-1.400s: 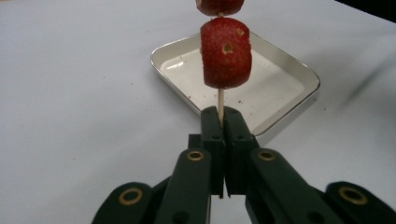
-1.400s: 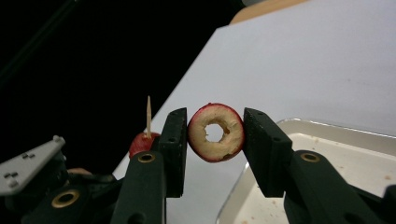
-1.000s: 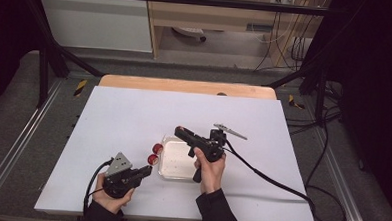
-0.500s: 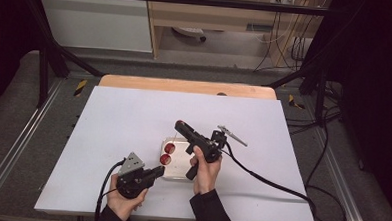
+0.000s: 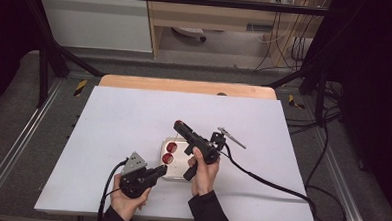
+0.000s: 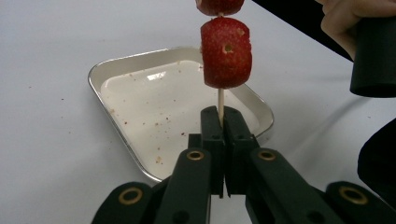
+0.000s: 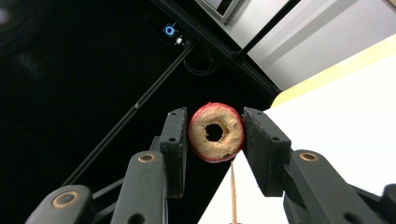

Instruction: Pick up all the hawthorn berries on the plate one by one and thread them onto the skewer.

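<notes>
The skewer (image 6: 220,99), a thin wooden stick, is clamped at its lower end between the fully closed jaws of the left gripper (image 6: 221,122) and is held upright just over the near rim of the steel tray (image 6: 111,74). Two red fruit pieces are already threaded on it; the lower one (image 6: 226,52) sits a short way above the jaws, and the second (image 6: 219,5) is stacked just above it. A third piece, a red-skinned ring with a hole cored through its middle (image 7: 215,132), is gripped by its sides between the part-closed jaws of the right gripper (image 7: 215,140), and the tip of the skewer is seen just beneath it in the right gripper view. In the high view, the right gripper (image 5: 180,126) is raised above the far side of the tray (image 5: 173,175), while the left gripper (image 5: 160,171) is at the tray's near left corner. The tray itself holds only crumbs and stands on the white counter (image 5: 113,127).

The step in hand appears to be the threading of the third piece. For the next move, the cored hole would need to be lined up over the skewer tip and the ring pushed down, with the stick kept steady and upright.
</notes>
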A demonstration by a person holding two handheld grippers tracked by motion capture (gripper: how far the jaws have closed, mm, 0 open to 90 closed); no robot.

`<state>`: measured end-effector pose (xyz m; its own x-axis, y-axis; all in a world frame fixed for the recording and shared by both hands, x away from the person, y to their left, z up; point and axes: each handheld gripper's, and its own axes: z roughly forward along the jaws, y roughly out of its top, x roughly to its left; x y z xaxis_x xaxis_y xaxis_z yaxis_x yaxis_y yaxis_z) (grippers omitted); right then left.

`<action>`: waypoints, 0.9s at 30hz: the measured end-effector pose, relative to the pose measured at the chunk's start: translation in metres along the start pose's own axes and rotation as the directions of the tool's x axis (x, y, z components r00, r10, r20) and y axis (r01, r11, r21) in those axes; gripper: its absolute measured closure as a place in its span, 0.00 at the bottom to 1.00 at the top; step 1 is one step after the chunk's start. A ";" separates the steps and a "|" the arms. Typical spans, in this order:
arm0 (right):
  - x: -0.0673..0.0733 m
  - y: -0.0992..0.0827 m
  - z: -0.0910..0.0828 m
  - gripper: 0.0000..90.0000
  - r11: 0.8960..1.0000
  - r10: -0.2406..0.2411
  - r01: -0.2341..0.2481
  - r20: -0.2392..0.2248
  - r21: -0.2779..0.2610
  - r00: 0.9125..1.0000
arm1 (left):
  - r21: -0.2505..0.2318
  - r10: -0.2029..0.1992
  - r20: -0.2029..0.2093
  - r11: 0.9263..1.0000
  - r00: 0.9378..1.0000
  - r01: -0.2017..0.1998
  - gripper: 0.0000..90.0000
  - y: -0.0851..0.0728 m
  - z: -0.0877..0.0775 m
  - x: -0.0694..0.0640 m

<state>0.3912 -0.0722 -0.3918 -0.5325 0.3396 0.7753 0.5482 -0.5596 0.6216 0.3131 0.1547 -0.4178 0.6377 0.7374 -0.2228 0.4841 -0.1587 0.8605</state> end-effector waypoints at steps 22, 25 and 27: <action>-0.001 0.000 0.000 0.69 1.000 0.001 -0.001 -0.008 0.002 1.000 | -0.006 0.008 -0.001 1.000 1.000 -0.008 0.98 -0.001 -0.001 0.000; -0.001 -0.001 0.000 0.69 1.000 -0.001 0.001 -0.007 0.006 1.000 | -0.007 0.005 -0.003 1.000 1.000 -0.005 0.98 -0.001 -0.001 0.001; -0.001 -0.001 0.000 0.69 1.000 0.000 0.000 -0.006 0.006 1.000 | -0.006 0.004 -0.003 1.000 1.000 -0.004 0.98 -0.001 -0.001 0.001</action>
<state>0.3911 -0.0716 -0.3934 -0.5361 0.3351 0.7748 0.5519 -0.5553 0.6221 0.3126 0.1560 -0.4189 0.6376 0.7390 -0.2178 0.4780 -0.1577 0.8641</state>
